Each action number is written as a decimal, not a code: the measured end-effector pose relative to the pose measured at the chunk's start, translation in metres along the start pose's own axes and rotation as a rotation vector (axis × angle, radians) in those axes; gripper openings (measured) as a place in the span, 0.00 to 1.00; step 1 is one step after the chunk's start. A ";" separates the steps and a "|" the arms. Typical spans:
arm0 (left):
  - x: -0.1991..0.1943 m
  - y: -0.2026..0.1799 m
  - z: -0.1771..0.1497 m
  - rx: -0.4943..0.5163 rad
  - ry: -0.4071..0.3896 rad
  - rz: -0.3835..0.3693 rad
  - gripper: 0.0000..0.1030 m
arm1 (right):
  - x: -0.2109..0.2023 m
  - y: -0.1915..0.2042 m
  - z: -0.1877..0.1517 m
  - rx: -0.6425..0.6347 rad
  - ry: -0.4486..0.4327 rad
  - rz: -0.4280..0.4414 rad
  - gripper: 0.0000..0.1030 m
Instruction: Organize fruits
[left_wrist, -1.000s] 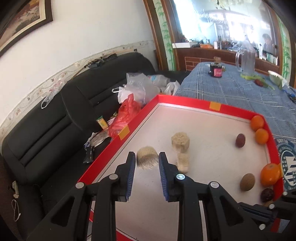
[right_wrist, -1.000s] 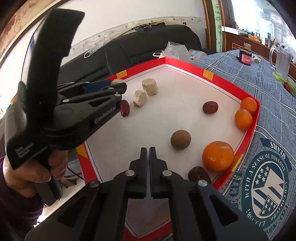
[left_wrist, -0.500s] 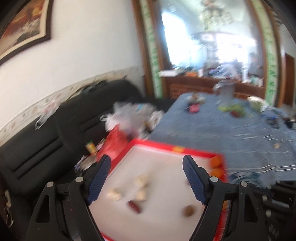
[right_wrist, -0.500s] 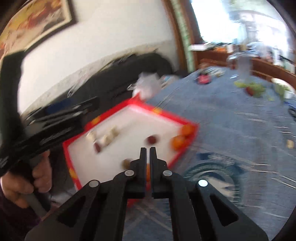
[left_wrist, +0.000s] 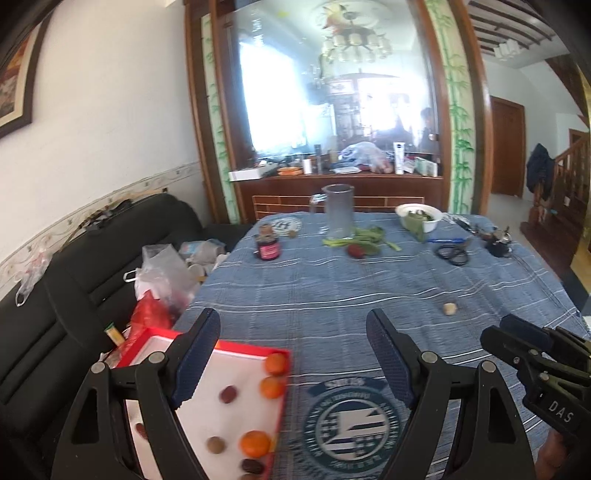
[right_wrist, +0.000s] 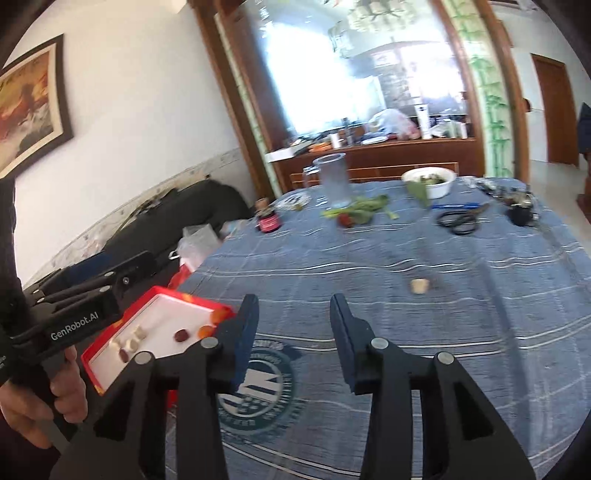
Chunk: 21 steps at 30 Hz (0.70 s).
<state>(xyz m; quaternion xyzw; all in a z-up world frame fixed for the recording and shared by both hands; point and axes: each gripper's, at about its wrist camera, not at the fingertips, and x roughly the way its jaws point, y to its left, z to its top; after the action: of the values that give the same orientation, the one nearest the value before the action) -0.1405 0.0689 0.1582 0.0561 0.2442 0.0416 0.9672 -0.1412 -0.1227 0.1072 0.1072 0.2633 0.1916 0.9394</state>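
I have pulled both tongs up and away from the red tray, which a second ago filled my view and now sits low at the near left corner of the blue tablecloth. My left gripper was then nearly closed around a pale cut chunk in the tray; now its jaws gape wide and hold nothing, so that piece has been let go where it belongs. My right gripper, pinched tight a second ago, has sprung about halfway open and is likewise empty. In the tray I can see the oranges gathered along its far-right edge, a dark date toward the middle, a brown round fruit and another orange nearer me, and in the right view the pale chunks lying together on the tray's left side beside a second date. That looks to me like sorting well under way: citrus to one side, cut pieces to the other. What draws my eye now is one small pale piece lying out on the cloth, well beyond the tray and off to its right, near the line of my right gripper. I judge that stray is the next thing to fetch, and the opened jaws suit it; being small and light, it may skid on the cloth if I close on it carelessly.
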 end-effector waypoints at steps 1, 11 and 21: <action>0.001 -0.006 0.001 0.007 0.001 -0.005 0.79 | -0.004 -0.007 0.000 0.009 -0.005 -0.008 0.41; 0.008 -0.046 0.009 0.041 0.015 -0.040 0.79 | -0.018 -0.045 -0.001 0.057 -0.008 -0.044 0.42; 0.023 -0.062 0.010 0.051 0.045 -0.060 0.79 | -0.009 -0.064 -0.003 0.091 0.030 -0.072 0.43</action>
<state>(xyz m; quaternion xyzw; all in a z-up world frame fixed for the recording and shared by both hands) -0.1125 0.0095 0.1481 0.0725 0.2684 0.0076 0.9605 -0.1304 -0.1834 0.0891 0.1373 0.2893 0.1471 0.9359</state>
